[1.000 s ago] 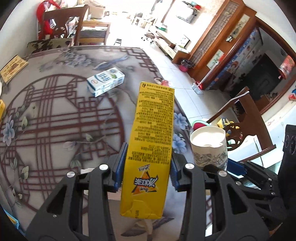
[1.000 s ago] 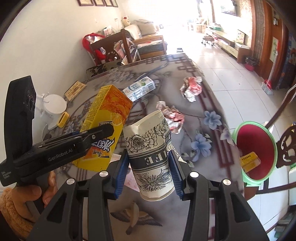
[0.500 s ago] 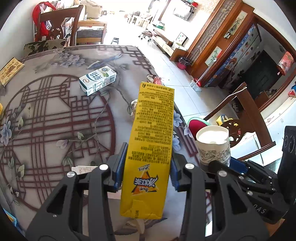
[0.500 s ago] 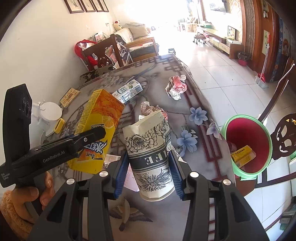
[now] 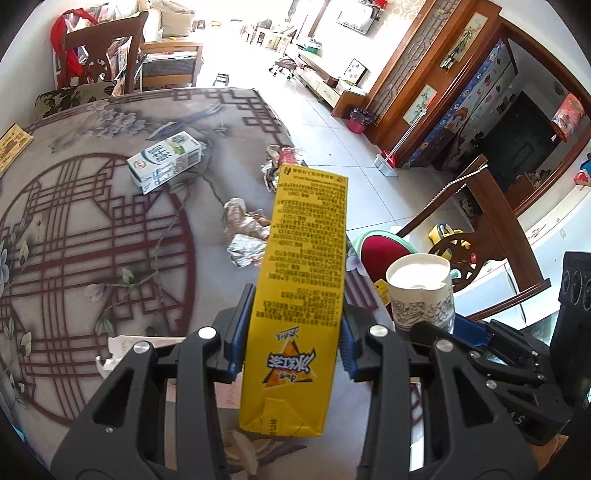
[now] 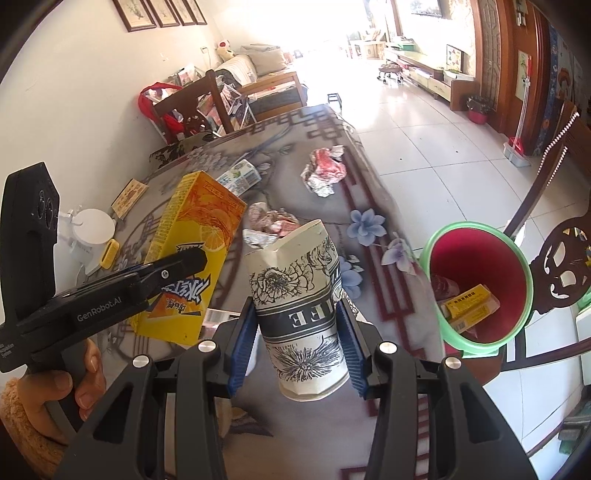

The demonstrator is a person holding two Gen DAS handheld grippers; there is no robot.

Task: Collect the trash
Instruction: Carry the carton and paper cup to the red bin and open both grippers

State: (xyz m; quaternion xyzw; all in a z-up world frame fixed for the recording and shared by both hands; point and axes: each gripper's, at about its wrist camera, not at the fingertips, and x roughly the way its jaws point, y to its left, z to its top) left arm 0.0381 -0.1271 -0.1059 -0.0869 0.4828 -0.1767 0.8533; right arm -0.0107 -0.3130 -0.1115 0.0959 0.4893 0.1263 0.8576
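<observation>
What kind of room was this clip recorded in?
Most likely a home's open dining and living room: a dining table with wooden chairs, a sofa behind, and a TV cabinet along the tiled floor.

Family home, living-dining room. Sofa (image 6: 258, 64), carved wooden chair (image 5: 107, 55), framed pictures (image 6: 162, 13) on wall. Patterned tablecloth (image 5: 74, 229), tiled floor (image 6: 424, 147).

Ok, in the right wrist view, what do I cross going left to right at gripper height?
Left gripper → yellow juice carton → floral paper cup held by the right gripper → green-rimmed red trash bin → carved wooden chair.
</observation>
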